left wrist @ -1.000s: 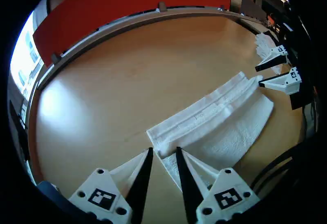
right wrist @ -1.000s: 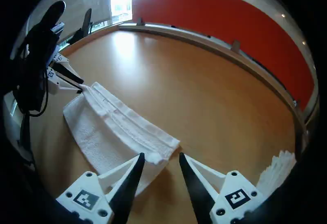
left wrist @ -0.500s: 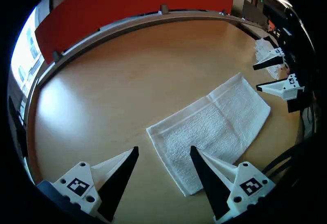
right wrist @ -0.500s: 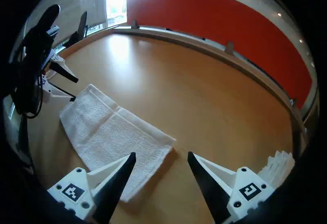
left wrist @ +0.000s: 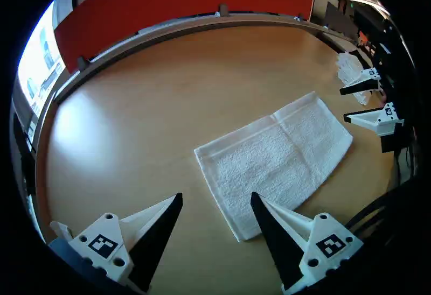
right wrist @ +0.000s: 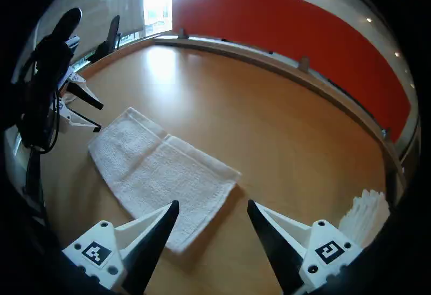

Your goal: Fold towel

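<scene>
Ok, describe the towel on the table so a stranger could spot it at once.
Start at the wooden table backed by a red panel. A white towel lies flat on it, out in the open. Unlike the stacked white cloths off to the side, it is one spread-out rectangle.
</scene>
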Action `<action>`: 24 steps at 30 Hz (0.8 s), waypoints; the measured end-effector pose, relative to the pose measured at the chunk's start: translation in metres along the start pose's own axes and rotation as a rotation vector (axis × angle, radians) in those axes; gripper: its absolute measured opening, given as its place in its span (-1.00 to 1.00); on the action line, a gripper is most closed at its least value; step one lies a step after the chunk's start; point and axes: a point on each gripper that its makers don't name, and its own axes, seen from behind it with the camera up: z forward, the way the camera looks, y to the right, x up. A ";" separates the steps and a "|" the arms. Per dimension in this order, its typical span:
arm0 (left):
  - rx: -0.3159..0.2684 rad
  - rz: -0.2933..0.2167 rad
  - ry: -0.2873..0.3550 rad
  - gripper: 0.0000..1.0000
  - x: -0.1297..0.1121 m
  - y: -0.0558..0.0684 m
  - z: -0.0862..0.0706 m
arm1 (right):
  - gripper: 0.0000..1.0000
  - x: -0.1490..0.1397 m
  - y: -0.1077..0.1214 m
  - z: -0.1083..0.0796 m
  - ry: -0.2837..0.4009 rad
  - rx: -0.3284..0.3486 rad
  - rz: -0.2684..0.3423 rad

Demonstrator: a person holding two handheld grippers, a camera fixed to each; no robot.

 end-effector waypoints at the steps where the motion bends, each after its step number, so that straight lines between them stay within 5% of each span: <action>1: 0.000 -0.006 0.000 0.88 -0.003 0.001 -0.002 | 0.97 -0.002 -0.001 -0.002 -0.001 0.000 0.001; 14: 0.005 -0.052 -0.005 0.87 -0.037 0.011 -0.021 | 0.96 -0.031 -0.014 -0.027 -0.007 -0.009 0.029; 24: 0.016 -0.079 0.002 0.87 -0.043 0.013 -0.026 | 0.97 -0.035 -0.017 -0.027 -0.010 0.003 0.026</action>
